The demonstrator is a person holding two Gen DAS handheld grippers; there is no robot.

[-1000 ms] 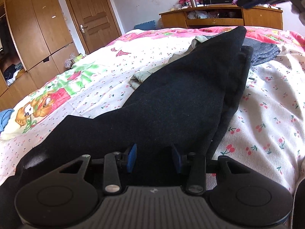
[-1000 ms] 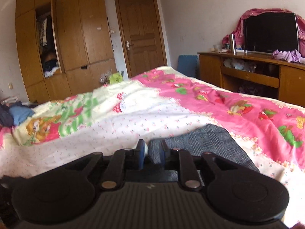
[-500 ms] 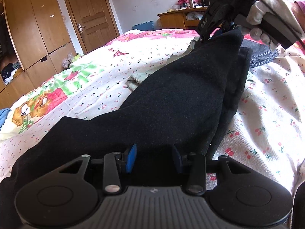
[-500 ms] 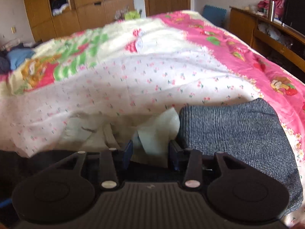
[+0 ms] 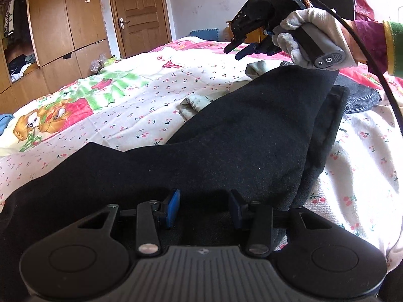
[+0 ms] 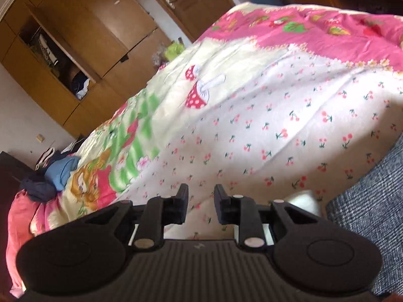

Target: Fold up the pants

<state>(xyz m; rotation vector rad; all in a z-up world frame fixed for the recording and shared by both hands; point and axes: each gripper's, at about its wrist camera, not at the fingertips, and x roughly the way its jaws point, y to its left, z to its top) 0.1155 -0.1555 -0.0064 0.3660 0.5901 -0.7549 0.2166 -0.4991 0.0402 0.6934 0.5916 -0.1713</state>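
Below, the left tongs [image 5: 204,207] gape over black pants [image 5: 239,136] on the bed [image 5: 141,105]; at 1 o'clock, the right tongs [image 6: 201,201] are closing, empty.

The black pants [image 5: 226,146] run off the frame's bottom-left edge, partly hidden under the left tongs [image 5: 204,207]

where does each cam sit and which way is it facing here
Left wrist: on the left gripper, looking down its jaws across the black pants on the bed; the gloved hand with the right gripper shows.
Right wrist: on the right gripper, tilted, facing bare bedspread; jaws closing on nothing.
Shared: bed, wardrobe, door.
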